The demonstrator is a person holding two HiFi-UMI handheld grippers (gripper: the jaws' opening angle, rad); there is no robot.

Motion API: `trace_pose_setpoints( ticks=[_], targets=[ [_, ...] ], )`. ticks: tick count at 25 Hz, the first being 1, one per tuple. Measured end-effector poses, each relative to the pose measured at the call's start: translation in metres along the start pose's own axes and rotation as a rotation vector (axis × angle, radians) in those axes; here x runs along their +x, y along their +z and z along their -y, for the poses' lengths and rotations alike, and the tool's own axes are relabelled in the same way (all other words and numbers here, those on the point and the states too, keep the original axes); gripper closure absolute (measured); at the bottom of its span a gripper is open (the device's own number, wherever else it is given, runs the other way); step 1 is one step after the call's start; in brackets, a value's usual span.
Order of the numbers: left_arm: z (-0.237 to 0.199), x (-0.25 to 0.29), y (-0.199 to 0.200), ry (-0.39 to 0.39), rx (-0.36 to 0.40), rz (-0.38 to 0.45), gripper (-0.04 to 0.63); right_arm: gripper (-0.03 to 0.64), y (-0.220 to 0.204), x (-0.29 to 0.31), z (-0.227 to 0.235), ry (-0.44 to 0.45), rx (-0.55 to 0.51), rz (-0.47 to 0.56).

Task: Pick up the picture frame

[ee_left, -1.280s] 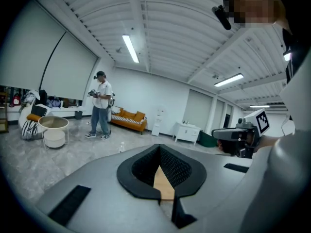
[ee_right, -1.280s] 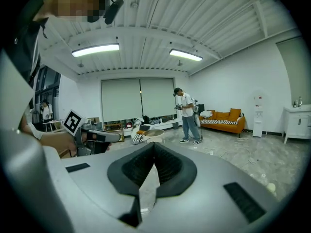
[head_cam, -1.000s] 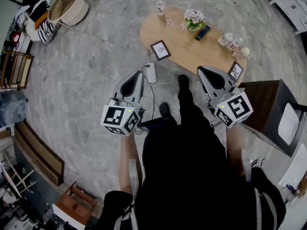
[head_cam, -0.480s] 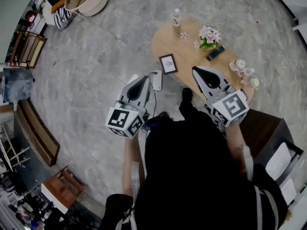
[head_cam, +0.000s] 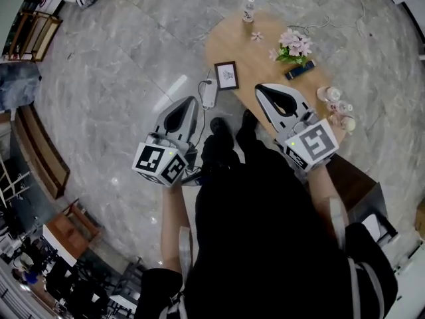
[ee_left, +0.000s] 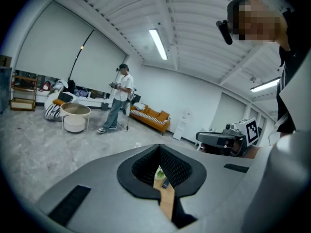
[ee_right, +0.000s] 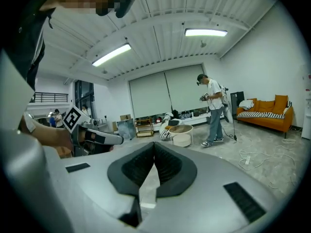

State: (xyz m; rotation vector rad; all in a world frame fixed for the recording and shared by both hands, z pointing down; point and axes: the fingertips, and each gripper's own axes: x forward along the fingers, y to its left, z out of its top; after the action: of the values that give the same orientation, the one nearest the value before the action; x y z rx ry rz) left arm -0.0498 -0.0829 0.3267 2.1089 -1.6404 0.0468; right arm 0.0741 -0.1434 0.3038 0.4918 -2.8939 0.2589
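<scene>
L gripper (head_cam: 190, 103) (ee_left: 159, 149): jaws together, nothing clamped. In the left gripper view the dark pads meet at the tips, and only a thin gap below them shows a bit of wood tabletop w/ sth green on it. It hangs over bare floor, centre-left of the head view, touching nothing.

R gripper (head_cam: 260, 88) (ee_right: 154, 144): jaws also together, empty; pads meet, w/ a sliver of grey floor showing thru. In the head view its nose sits over the near edge of the table (head_cam: 262, 68); can't tell if it touches.

Picture frame (head_cam: 226, 75): on the wood table's left end, upper centre of the head view, btwn the two gripper noses and apart from both. Neither gripper view shows it.

Hidden/unclear: the wearer's dark torso and shoes fill lower centre. The R gripper and its marker cube cover the table's right near edge. Frame's content is too small to read.

Around: flowers (head_cam: 293, 45) and a dark flat gadget (head_cam: 300, 70) mid-table, bottle (head_cam: 249, 8) at the far end, small clear containers (head_cam: 335, 100) at right. Power strip (head_cam: 208, 93) w/ cable lies on the floor just left of the table. Background of the gripper views: another person (ee_left: 119, 98) (ee_right: 211, 108) standing, orange sofa (ee_left: 150, 118) (ee_right: 265, 113).
</scene>
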Motion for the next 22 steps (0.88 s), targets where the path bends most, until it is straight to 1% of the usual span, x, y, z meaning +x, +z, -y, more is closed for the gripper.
trace_pose_setpoints(
  ticks=[4, 7, 9, 12, 15, 19, 22],
  targets=[
    [-0.019, 0.01, -0.016, 0.007, -0.069, 0.006, 0.583, 0.603, -0.013, 0.01, 0.009, 0.01, 0.016, -0.031],
    [-0.036, 0.022, -0.036, 0.011, -0.1, 0.006, 0.583, 0.603, -0.025, 0.019, 0.013, 0.011, 0.025, -0.055],
    [-0.048, 0.033, -0.052, 0.003, -0.139, -0.001, 0.583, 0.603, -0.034, 0.027, 0.017, 0.01, 0.024, -0.074],
    [-0.066, 0.056, -0.085, -0.016, -0.196, -0.038, 0.581, 0.603, -0.049, 0.039, 0.026, -0.002, 0.036, -0.103],
    [-0.084, 0.076, -0.119, -0.024, -0.224, -0.082, 0.581, 0.603, -0.065, 0.052, 0.029, 0.009, 0.055, -0.128],
    [-0.108, 0.103, -0.162, -0.036, -0.261, -0.116, 0.58, 0.603, -0.09, 0.07, 0.033, 0.032, 0.057, -0.168],
    [-0.127, 0.121, -0.197, -0.036, -0.301, -0.134, 0.552, 0.603, -0.107, 0.083, 0.038, 0.035, 0.066, -0.19]
  ],
)
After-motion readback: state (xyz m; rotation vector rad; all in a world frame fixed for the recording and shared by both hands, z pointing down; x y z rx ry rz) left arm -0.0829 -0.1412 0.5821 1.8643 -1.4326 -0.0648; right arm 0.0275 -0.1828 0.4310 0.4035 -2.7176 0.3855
